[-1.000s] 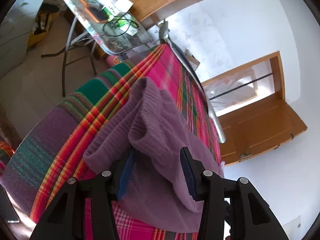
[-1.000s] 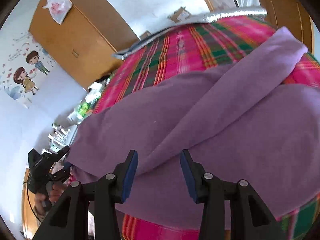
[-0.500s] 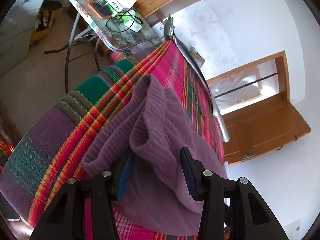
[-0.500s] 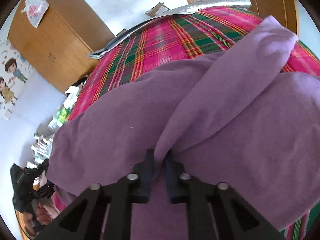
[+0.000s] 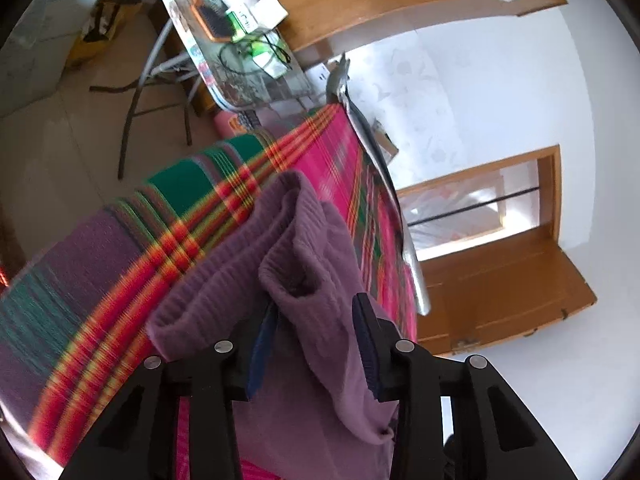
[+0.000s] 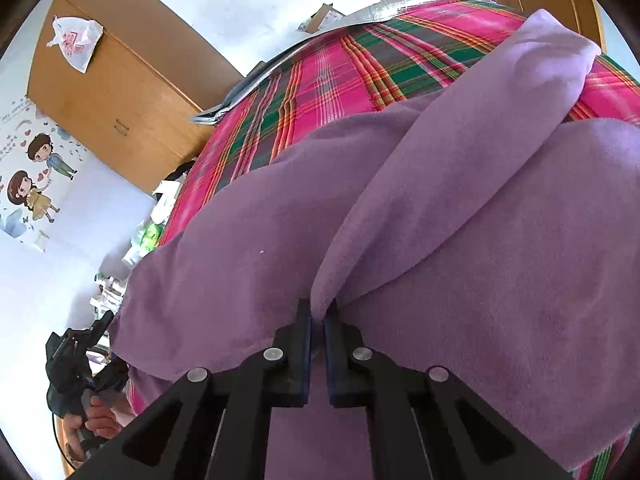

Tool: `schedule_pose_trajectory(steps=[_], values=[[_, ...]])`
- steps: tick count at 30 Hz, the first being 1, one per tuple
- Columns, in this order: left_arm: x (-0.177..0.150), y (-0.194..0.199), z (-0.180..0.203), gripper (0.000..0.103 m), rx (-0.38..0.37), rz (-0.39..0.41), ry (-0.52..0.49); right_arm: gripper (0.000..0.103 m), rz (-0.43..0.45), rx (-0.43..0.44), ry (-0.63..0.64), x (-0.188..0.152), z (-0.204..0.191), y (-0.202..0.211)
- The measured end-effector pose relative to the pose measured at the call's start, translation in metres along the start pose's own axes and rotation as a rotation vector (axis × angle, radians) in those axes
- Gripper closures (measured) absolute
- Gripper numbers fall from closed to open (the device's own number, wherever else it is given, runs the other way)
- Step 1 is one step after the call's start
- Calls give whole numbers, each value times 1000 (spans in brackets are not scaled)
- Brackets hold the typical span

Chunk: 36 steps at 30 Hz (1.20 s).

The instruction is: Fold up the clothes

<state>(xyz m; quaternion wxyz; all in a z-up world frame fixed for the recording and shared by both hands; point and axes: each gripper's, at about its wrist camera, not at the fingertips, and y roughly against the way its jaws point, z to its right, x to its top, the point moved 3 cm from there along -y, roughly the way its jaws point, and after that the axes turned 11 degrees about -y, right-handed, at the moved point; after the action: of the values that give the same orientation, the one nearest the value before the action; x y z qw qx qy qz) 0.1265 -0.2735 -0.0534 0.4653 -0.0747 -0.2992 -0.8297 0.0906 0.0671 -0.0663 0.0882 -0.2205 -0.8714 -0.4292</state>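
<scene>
Purple knit sweater (image 6: 460, 208) lies spread over the plaid bedspread (image 6: 320, 92) of a bed, its ribbed hem reaching the bed's near edge. We hold the right gripper (image 6: 318, 320) with its fingers having just closed, now pinched on a raised fold of the sweater where a sleeve crosses the body. Our left gripper (image 5: 316, 344) sits at the ribbed hem (image 5: 248, 264), which bunches between the fingers; they have just been closing, yet the near pad shows a gap, so we cannot tell whether they grip.

We judge the risks thus: the right pinch may hold only one thin layer, so lifting could drag the sleeve out of place; an unfinished left grip could let the hem slip, skewing the fold.
</scene>
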Motion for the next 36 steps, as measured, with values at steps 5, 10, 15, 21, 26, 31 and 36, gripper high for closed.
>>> schedule_pose_trajectory(steps=[5, 10, 15, 21, 26, 31, 36], values=[[-3, -8, 1, 64, 32, -21, 19, 96, 11, 5, 23, 2, -5, -2], [0, -2, 5, 74, 27, 35, -2, 94, 24, 4, 22, 6, -7, -3], [0, 0, 6, 90, 25, 72, 0, 98, 52, -2, 70, 5, -12, 0], [6, 11, 18, 92, -17, 136, -23, 98, 165, 27, 160, 6, -33, 26], [10, 19, 39, 92, -50, 161, -88, 98, 216, 59, 170, 6, -37, 49], [8, 31, 46, 92, -69, 182, -107, 98, 268, 88, 204, 2, -46, 74], [2, 45, 46, 92, -69, 195, -125, 98, 281, 89, 246, -11, -47, 89]])
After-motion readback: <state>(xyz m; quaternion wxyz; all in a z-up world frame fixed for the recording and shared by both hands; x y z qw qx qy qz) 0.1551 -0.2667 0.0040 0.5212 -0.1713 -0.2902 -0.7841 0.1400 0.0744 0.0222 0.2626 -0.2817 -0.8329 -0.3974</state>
